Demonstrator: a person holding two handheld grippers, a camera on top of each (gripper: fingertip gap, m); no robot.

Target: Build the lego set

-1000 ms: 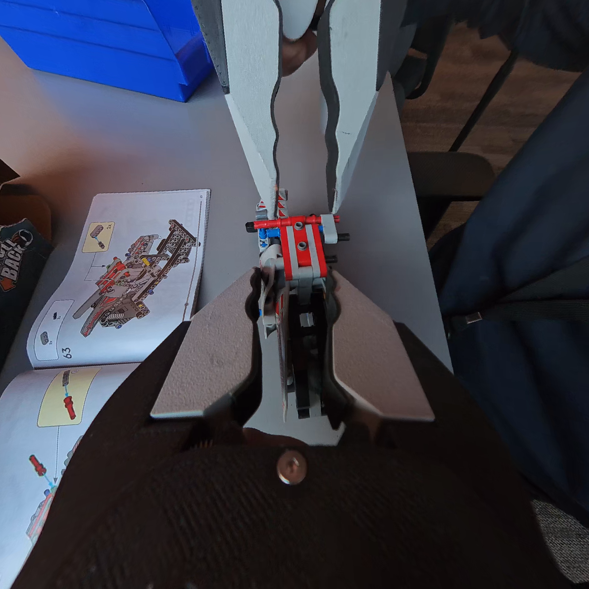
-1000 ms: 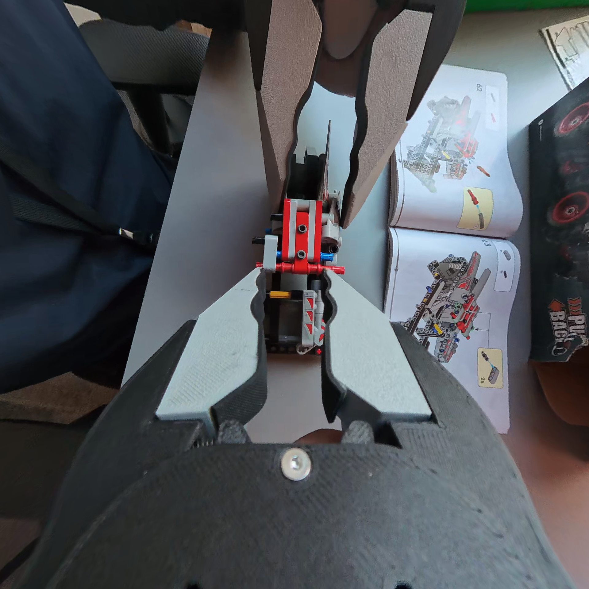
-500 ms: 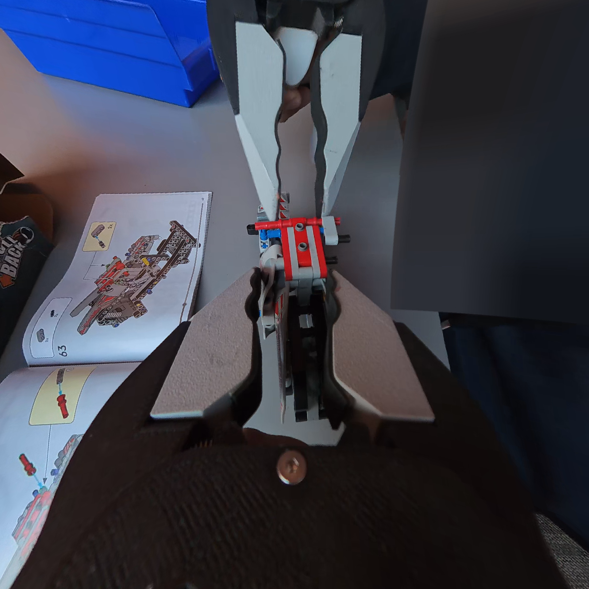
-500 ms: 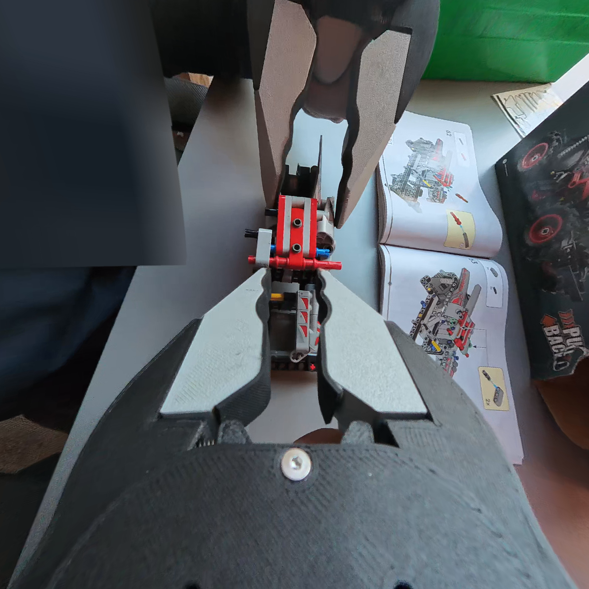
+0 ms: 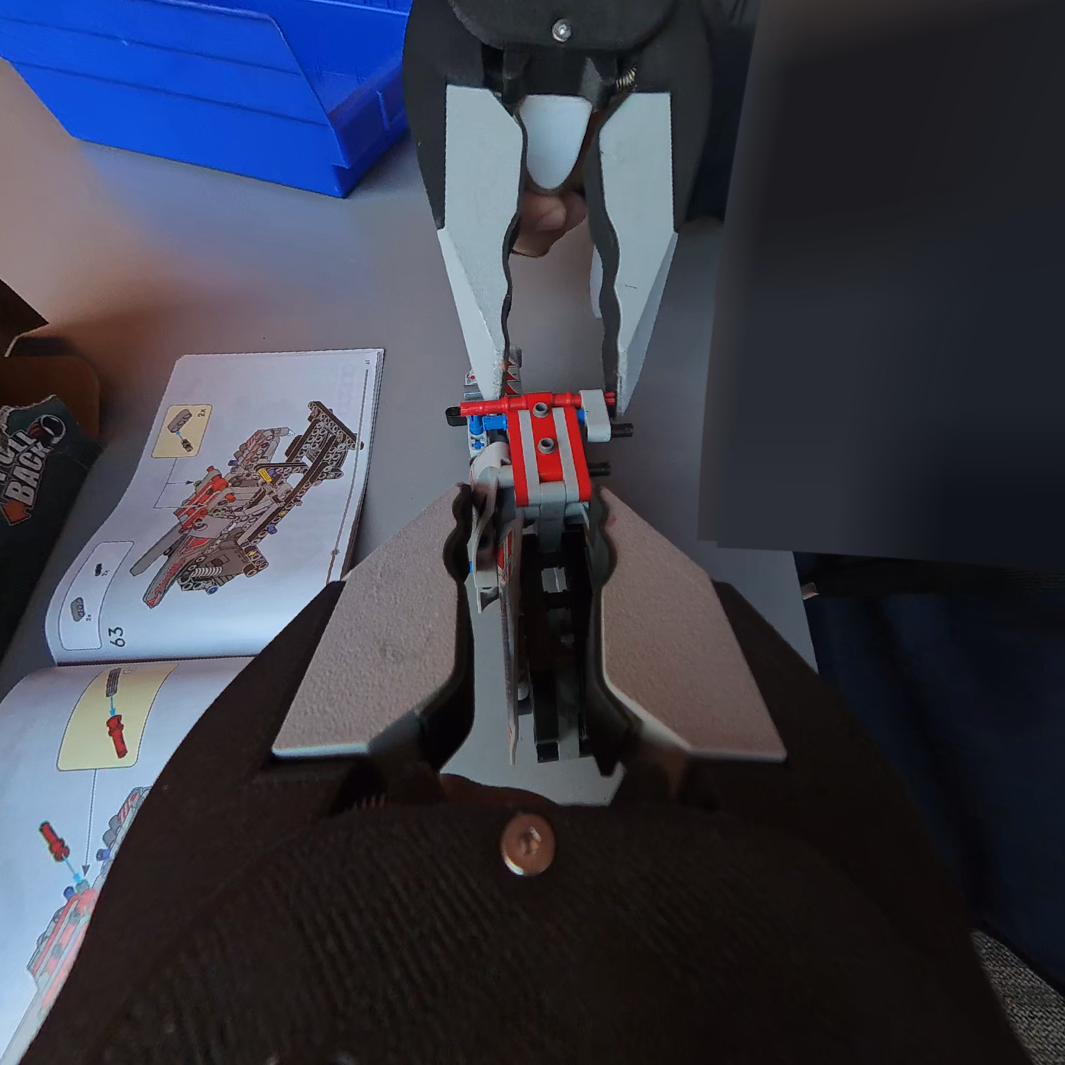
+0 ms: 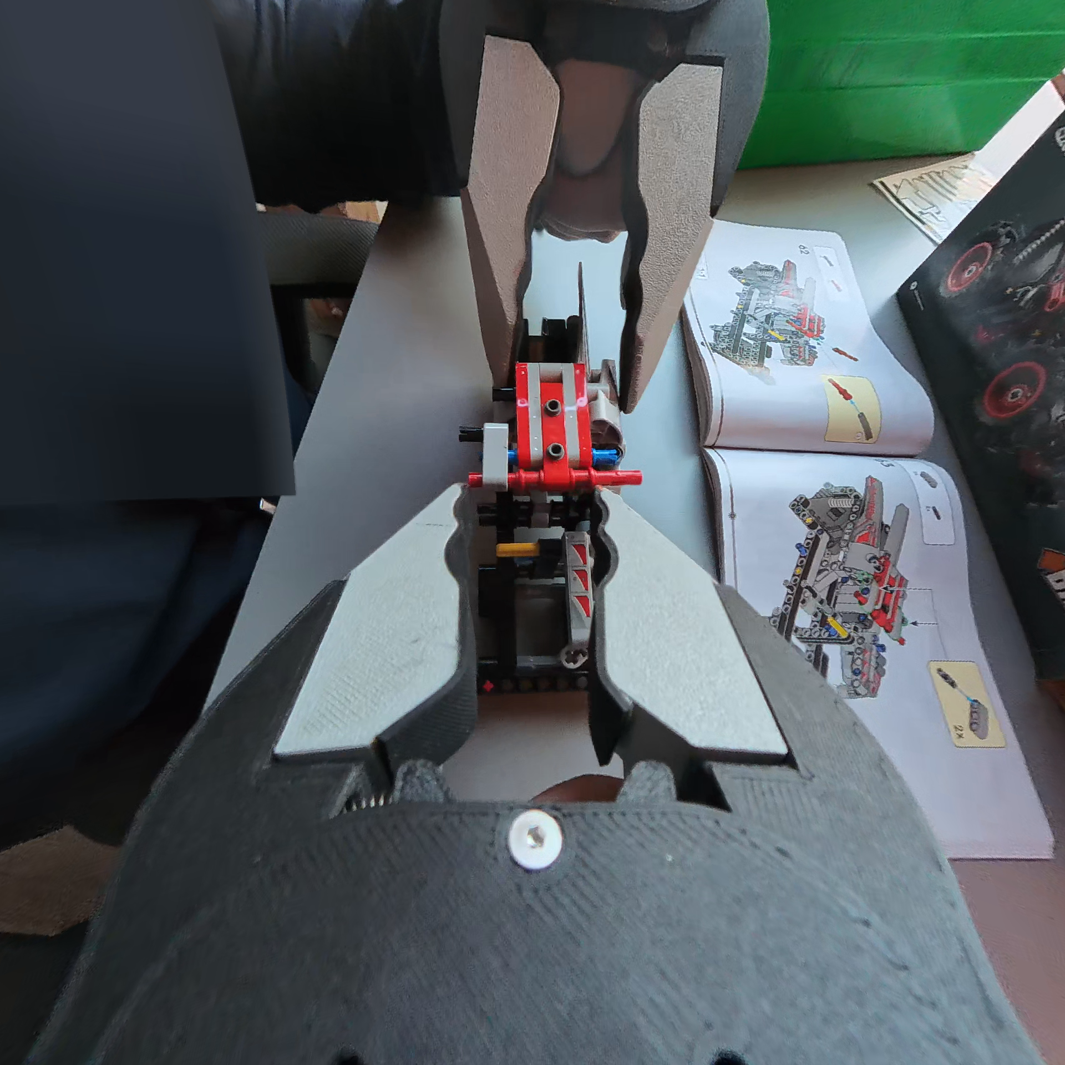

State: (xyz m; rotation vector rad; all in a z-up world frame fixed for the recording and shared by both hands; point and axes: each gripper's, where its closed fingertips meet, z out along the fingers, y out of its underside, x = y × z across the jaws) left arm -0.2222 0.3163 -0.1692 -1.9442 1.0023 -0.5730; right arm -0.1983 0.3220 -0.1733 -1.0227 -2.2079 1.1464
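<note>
A partly built lego model with a red and grey striped panel, a red axle and black beams hangs above the grey table, held between both grippers. My left gripper is shut on the model's black and grey end. My right gripper is shut on the opposite end, around the black frame with a yellow pin. The model's red panel sits between the two sets of tips. The right gripper also shows in the left wrist view, and the left gripper in the right wrist view.
An open instruction booklet lies beside the model. A blue bin and a green bin stand at the back. The set's dark box is beyond the booklet. The table edge runs near a person's dark blue clothing. Left and right tips are no more than a few centimetres apart.
Both views have tilted and drawn back a little, so more of the opposite gripper's body and the bins shows. The model stays held between both grippers.
</note>
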